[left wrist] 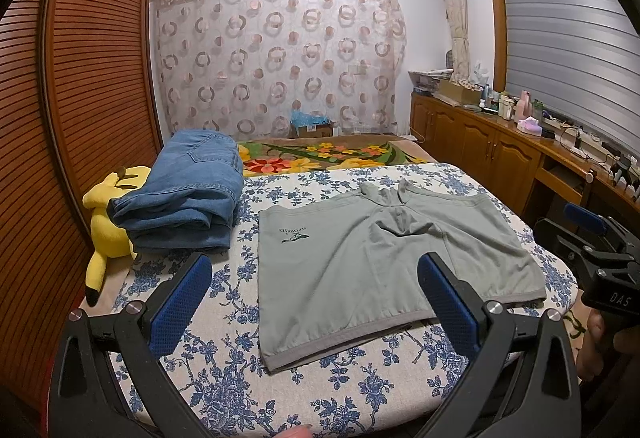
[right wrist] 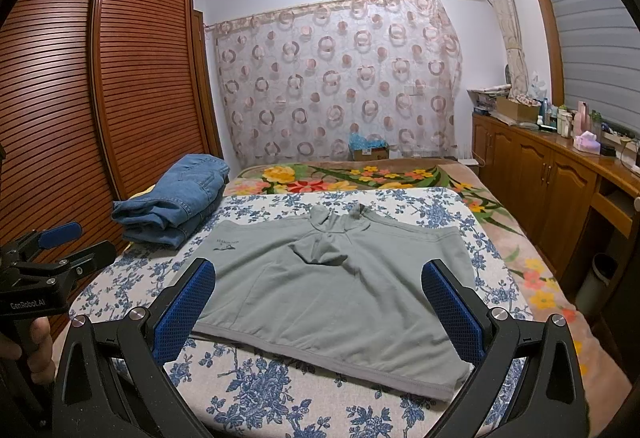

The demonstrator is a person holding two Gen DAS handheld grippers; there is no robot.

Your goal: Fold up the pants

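Note:
Grey-green shorts (left wrist: 384, 262) lie spread flat on the blue-flowered board (left wrist: 224, 390), waistband far, leg hems near, with a small dark logo on the left leg. They also show in the right wrist view (right wrist: 332, 294). My left gripper (left wrist: 316, 298) is open and empty above the near left hem. My right gripper (right wrist: 320, 302) is open and empty above the near hem. The right gripper shows at the right edge of the left wrist view (left wrist: 592, 238); the left gripper shows at the left edge of the right wrist view (right wrist: 60, 246).
A stack of folded blue jeans (left wrist: 188, 194) sits at the board's far left, also in the right wrist view (right wrist: 176, 202). A yellow plush toy (left wrist: 108, 214) lies beside it. A wooden wardrobe (left wrist: 80, 78) stands left, a wooden cabinet (left wrist: 500, 154) right, a flowered blanket (left wrist: 328, 154) beyond.

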